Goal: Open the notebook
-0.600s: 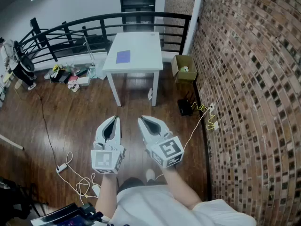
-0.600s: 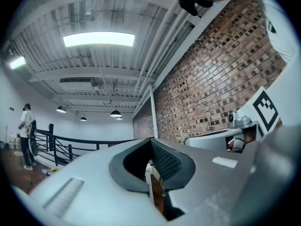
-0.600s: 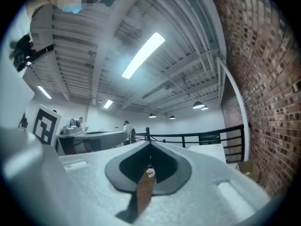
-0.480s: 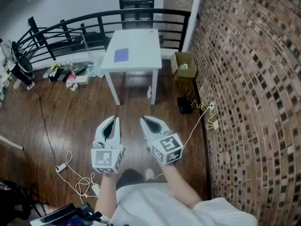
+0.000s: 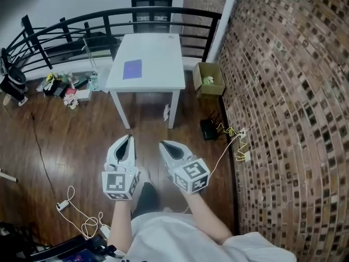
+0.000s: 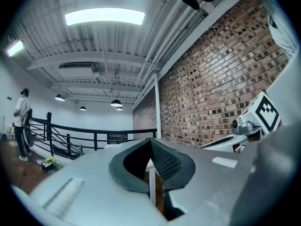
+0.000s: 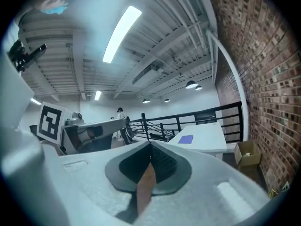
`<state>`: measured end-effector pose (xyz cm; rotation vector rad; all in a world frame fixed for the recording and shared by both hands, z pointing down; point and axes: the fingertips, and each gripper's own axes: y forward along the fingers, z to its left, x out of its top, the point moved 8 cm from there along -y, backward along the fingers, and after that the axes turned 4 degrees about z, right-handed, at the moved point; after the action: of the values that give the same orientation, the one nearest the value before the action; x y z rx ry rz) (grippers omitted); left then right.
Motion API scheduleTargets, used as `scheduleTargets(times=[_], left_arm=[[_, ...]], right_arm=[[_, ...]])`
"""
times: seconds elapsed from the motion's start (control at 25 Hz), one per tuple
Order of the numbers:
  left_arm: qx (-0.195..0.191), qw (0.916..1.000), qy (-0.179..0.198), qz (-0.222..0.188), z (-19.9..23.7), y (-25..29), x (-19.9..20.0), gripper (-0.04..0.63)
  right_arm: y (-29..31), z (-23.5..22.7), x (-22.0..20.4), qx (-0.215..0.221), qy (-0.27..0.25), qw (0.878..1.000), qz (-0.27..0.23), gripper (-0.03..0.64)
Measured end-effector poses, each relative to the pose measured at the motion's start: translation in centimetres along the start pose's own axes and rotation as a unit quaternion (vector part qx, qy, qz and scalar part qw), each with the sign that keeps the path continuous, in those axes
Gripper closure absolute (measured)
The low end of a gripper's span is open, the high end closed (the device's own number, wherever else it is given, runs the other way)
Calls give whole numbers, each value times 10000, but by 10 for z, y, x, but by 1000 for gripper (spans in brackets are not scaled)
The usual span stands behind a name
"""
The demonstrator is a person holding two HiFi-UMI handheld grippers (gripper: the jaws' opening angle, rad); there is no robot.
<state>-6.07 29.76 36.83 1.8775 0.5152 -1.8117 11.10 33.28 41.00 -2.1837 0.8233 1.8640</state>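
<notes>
A purple notebook (image 5: 132, 69) lies closed on a white table (image 5: 158, 53) across the wooden floor, well ahead of both grippers. In the head view my left gripper (image 5: 128, 139) and right gripper (image 5: 162, 144) are held side by side at waist height, both shut with nothing between the jaws. The right gripper view shows the notebook (image 7: 186, 139) on the table (image 7: 207, 134) beyond the closed tips of the right gripper (image 7: 150, 147), with the left gripper (image 7: 89, 133) at the left. In the left gripper view the left gripper (image 6: 151, 144) has its tips together.
A brick wall (image 5: 283, 91) runs along the right. A black railing (image 5: 109, 23) stands behind the table. An open cardboard box (image 5: 210, 79) sits right of the table, with a black device (image 5: 208, 129) and cables (image 5: 232, 141) below it. Clutter (image 5: 65, 86) and a floor cable (image 5: 82, 214) lie left.
The table and notebook sit a little larger, lower and further left in the head view, as the person has stepped closer. Both grippers stay shut and side by side.
</notes>
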Motion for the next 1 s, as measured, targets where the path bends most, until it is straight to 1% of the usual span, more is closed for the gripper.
scheduleTargets(times=[0.08, 0.16, 0.32, 0.4, 0.48, 0.56, 0.72, 0.84, 1.0], left_arm=[[-66, 10000, -35, 27, 28, 35, 0, 580], [38, 9999, -130, -4, 66, 67, 3, 580], [276, 9991, -282, -133, 140, 125, 16, 580], [310, 9987, -312, -239, 170, 153, 24, 580], [312, 9987, -273, -292, 194, 173, 25, 580], [318, 9989, -283, -219, 212, 189, 17, 580], [196, 9991, -381, 34, 230, 222, -3, 580], [114, 9992, -364, 145, 238, 257, -6, 580], [32, 9992, -267, 307, 254, 309, -22, 580]], right_arm=[[37, -20, 11, -7, 76, 10000, 39, 624], [82, -36, 27, 51, 86, 9999, 96, 624], [175, -51, 71, 382, -4, 9992, 151, 624], [216, -58, 93, 535, -73, 9985, 93, 624], [248, -62, 104, 630, -103, 9980, 17, 624], [273, -69, 103, 643, -76, 9979, 74, 624], [309, -92, 88, 599, 172, 9969, 479, 624], [334, -124, 86, 534, 341, 9961, 609, 624], [378, -184, 84, 395, 615, 9946, 741, 624]])
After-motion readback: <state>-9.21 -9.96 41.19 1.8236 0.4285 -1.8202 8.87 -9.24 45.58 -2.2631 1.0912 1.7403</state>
